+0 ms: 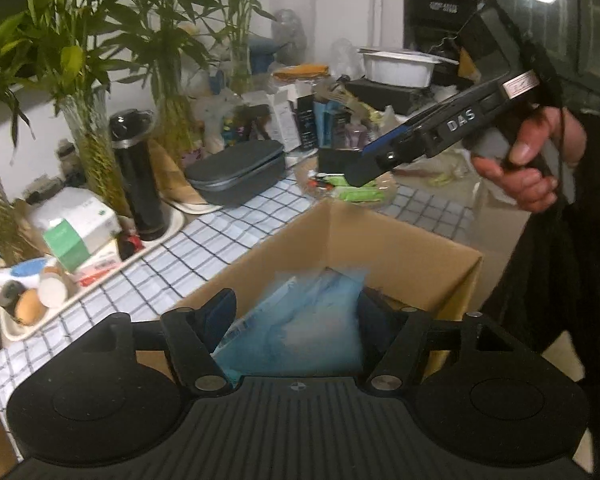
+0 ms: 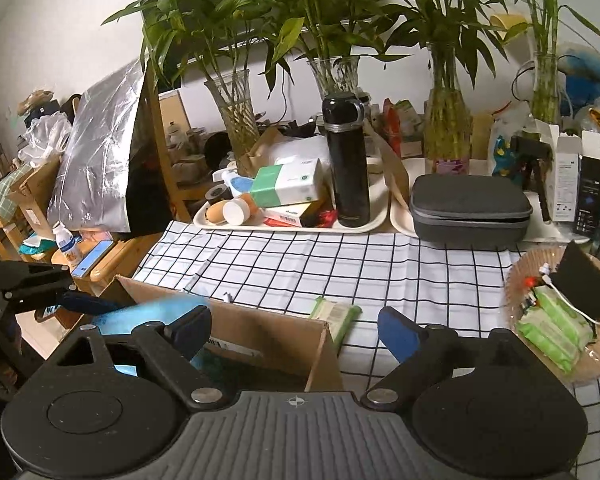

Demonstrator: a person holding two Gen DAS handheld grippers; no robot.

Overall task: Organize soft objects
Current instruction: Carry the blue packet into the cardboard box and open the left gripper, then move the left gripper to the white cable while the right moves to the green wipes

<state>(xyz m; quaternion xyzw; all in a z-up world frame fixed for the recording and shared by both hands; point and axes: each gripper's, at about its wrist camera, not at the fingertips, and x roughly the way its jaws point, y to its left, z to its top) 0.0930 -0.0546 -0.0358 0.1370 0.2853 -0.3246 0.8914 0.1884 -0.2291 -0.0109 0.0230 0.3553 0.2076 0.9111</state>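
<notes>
A: Blue and slippery-looking, the plastic packet [image 1: 300, 320] sits between the left gripper [image 1: 296, 312]'s fingers, right over the open cardboard box [image 1: 400, 248]. The fingers stand apart with the packet wedged between them; it is blurred, so I can't tell how firmly the pads press.

B: Its direction?

A: Long axis runs from six o'clock up to twelve, top corner tipped toward the box's far wall. If the hold is loose it may slide out crooked, catch the rim and land on the checked surface [image 1: 240, 232].

B: And the right-hand view?

A: The right gripper [image 2: 296, 332] has its fingers wide apart, nothing between them, over the box's near corner. The packet [image 2: 152, 314] shows at nine o'clock, lying slantwise. A green wipes pack [image 2: 334, 316] rests against the box's outer wall at twelve o'clock; that one could be nudged off.
</notes>
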